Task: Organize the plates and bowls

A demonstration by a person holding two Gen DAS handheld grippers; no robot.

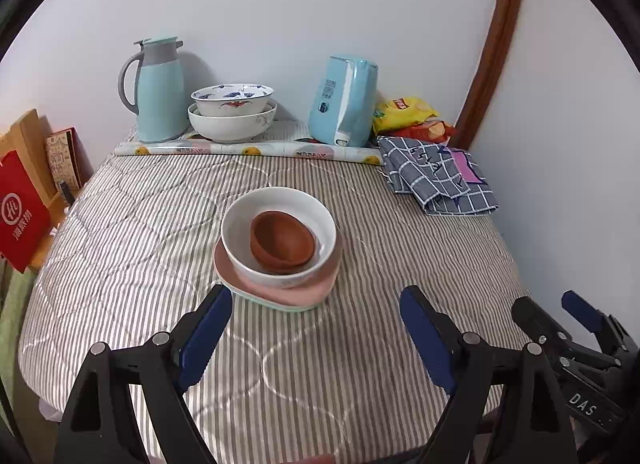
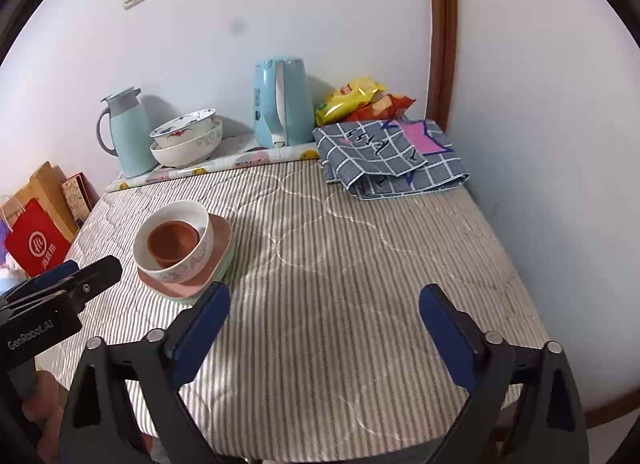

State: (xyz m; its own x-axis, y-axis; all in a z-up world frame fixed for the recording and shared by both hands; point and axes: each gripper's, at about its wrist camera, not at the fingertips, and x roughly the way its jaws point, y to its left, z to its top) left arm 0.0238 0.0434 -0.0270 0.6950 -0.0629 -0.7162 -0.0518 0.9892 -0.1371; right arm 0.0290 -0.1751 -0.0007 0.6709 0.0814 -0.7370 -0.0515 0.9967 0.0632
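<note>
A stack stands on the striped table cover (image 1: 132, 232). In it a brown bowl (image 1: 282, 242) sits inside a white bowl (image 1: 240, 242), on a pink plate (image 1: 316, 286) over a pale green plate (image 1: 280, 305). My left gripper (image 1: 316, 294) is open and empty just in front of this stack, touching nothing. In the right wrist view the same stack, with its brown bowl (image 2: 172, 242) on top, lies ahead to the left. My right gripper (image 2: 325, 291) is open over bare cover and holds nothing. A patterned bowl (image 1: 232, 98) nests in a larger white bowl (image 1: 232, 124) at the back.
Along the back wall stand a pale blue thermos jug (image 1: 160, 96) and a blue kettle (image 1: 344, 100), with snack bags (image 1: 404, 110) beside them. A folded checked cloth (image 1: 436, 176) lies at the right. A red paper bag (image 1: 18, 208) and boxes stand off the table's left edge.
</note>
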